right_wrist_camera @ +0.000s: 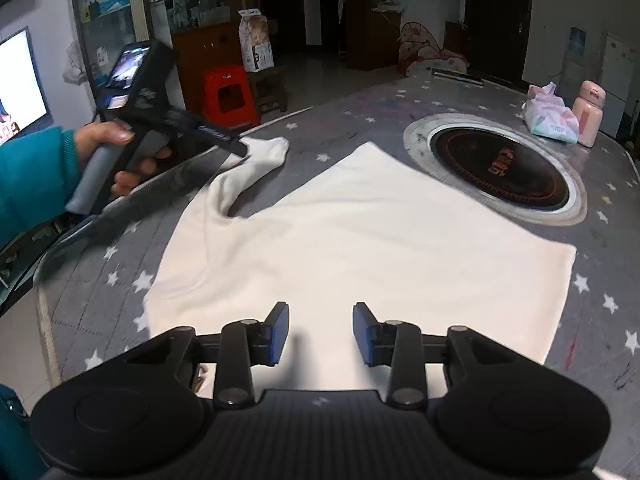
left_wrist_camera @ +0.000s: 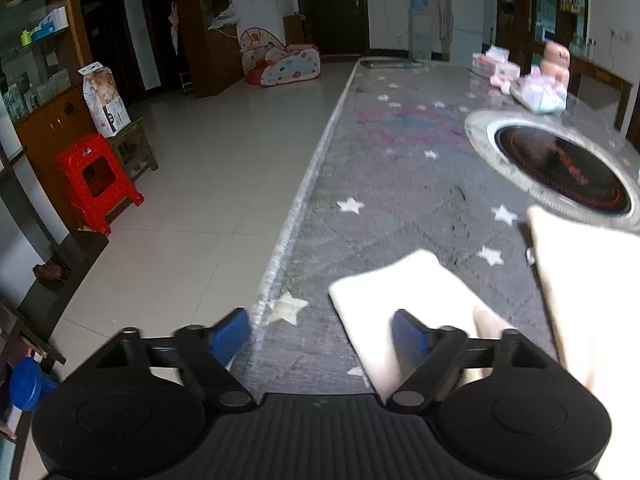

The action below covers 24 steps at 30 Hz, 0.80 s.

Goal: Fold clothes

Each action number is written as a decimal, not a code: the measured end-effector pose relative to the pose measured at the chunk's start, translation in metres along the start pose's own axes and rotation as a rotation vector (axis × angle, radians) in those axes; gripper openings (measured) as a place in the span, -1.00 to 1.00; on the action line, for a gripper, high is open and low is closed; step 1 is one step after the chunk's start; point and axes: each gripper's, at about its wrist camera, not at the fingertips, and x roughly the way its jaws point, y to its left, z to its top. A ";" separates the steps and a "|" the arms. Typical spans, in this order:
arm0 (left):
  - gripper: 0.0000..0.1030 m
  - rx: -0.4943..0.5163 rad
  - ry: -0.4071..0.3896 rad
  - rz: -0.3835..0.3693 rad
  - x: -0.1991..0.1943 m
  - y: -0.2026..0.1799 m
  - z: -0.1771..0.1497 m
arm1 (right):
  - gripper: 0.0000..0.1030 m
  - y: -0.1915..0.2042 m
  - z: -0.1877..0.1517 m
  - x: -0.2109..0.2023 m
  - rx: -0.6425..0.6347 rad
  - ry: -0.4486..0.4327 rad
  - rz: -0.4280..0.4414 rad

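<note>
Table, covered in grey star-print cloth, with a round inset burner toward its far right. The cream garment lies spread flat across the near middle of the table, one corner just beside the burner rim; its sleeve reaches out toward the table's left edge. Right gripper hovers over the garment's near hem, jaws apart with no cloth between them. Left gripper, held in the person's hand, points down at the sleeve near the left edge; its jaws stand wide, one pad over the sleeve cloth, the other beyond the table edge, nothing pinched. The step in hand appears to be taking the sleeve to fold it inward. For a clean fold, seat both pads on the sleeve's cuff end, pinch one layer only, and carry it low across the body so the cloth does not drag or bunch.
</note>
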 end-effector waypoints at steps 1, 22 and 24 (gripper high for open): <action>0.18 0.006 -0.009 -0.002 0.000 -0.002 -0.001 | -0.17 0.003 -0.003 0.000 -0.004 0.003 -0.002; -0.02 -0.141 -0.017 0.018 -0.051 0.057 -0.027 | -0.15 0.039 -0.008 0.006 -0.036 0.001 0.050; 0.06 -0.120 -0.026 0.009 -0.042 0.045 -0.020 | -0.13 0.043 -0.008 0.007 -0.039 0.002 0.060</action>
